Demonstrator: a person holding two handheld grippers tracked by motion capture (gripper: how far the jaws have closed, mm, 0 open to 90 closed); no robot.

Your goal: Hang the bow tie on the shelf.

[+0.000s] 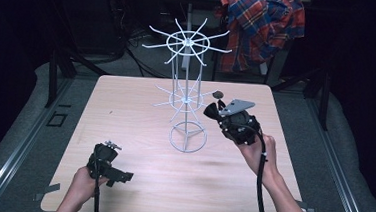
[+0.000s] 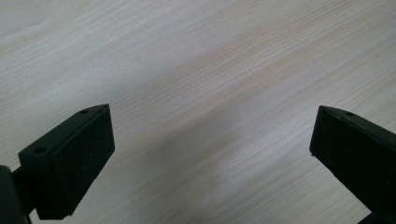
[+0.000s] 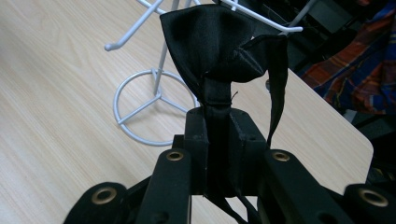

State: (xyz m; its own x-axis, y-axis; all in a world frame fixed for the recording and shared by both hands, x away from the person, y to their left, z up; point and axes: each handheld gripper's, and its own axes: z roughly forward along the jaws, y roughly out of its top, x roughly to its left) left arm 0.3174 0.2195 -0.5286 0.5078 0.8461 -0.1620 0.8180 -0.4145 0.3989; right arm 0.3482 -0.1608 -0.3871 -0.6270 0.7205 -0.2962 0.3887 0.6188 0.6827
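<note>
High view: the right gripper [image 1: 214,112], at centre right of the frame, has its fingers clenched on the knot of a black satin bow tie [image 1: 211,110], held just beside the lower tier of a white two-tier wire display rack [image 1: 187,93] with radiating hooks and a ring base. The bow tie is therefore lifted off the pale wooden surface [image 1: 139,127] and brought up to the rack, but it appears not yet hung; what is left, by this reading, is to slip its thin black strap [image 3: 278,93] over one of the white wire hooks [image 3: 261,21] and release.

Right gripper view: the bow tie [image 3: 210,46] stands upright from the closed fingers [image 3: 198,140], its top edge near a hook in the upper middle of the frame; whether they touch cannot be told.

The right hand [image 1: 263,154] angles the gripper toward upper left. The left gripper [image 1: 109,165], at lower left, rests low over the surface, its fingers [image 2: 79,158] released, wide apart and holding nothing.
</note>
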